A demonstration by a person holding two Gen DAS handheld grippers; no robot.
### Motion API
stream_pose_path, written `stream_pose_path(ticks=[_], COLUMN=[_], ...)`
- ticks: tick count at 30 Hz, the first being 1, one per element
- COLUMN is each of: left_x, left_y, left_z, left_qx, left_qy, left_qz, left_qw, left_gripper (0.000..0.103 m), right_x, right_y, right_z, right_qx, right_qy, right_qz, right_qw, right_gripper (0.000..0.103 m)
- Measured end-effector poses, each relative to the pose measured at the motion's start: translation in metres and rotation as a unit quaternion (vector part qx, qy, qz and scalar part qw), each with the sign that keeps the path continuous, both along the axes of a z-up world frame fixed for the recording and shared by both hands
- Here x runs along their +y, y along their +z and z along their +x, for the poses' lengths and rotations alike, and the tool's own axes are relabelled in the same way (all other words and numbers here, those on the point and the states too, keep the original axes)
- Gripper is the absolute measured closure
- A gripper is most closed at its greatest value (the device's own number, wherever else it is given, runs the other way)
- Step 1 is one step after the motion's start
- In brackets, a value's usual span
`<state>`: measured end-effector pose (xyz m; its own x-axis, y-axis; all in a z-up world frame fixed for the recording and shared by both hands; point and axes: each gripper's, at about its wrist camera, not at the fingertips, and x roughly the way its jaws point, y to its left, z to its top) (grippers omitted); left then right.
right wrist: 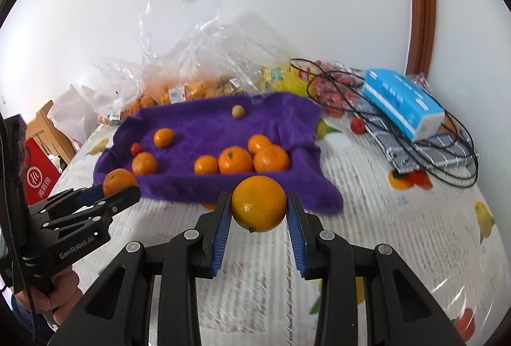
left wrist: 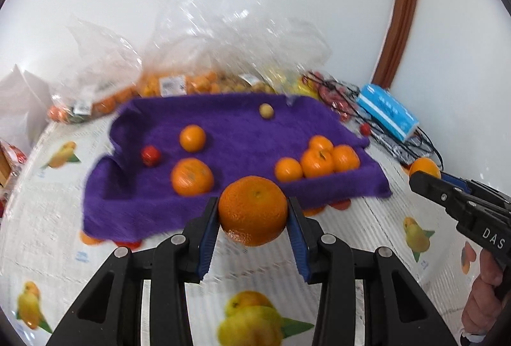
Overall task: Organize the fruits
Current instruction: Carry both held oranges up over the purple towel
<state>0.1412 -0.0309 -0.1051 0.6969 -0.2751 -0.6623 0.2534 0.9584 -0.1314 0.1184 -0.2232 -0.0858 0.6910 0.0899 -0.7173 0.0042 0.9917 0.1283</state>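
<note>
My left gripper is shut on an orange, held above the table just before the near edge of a purple towel. My right gripper is shut on a second orange, also near the towel's front edge. The towel lines a tray shape and holds several oranges: a cluster at the right, two at the left, a small red fruit and a small pale fruit. Each gripper shows in the other's view, the right and the left.
Clear plastic bags of oranges stand behind the towel against the white wall. A blue tissue pack, black cables and red fruits lie at the right. A red box and a wooden chair are at the left. The tablecloth is fruit-printed.
</note>
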Motion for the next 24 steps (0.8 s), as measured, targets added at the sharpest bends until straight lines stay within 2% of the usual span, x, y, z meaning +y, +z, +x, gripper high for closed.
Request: stream_pose_path(ticks=[10, 19, 24], left_x=[0.036, 0.048, 0.051], left_y=[0.030, 0.036, 0.019], left_z=[0.038, 0.078, 0.085], left_qx=[-0.034, -0.038, -0.037], left_qy=[0.044, 0.072, 0.079], left_qz=[0.007, 0.002, -0.010], left_qw=[0.9984, 0.9967, 0.9961], left_gripper=[0.064, 0.064, 0.064], right_x=[0.024, 0.028, 0.024], right_y=[0.024, 0.037, 0.031], right_z=[0.042, 0.087, 0.097], right_qx=[-0.030, -0.039, -0.045], right_qy=[0.023, 0.043, 0.045], right_qz=[0.012, 0.025, 0.024], right_qw=[0.999, 0.998, 0.998], right_gripper=[0.068, 0.068, 0.068])
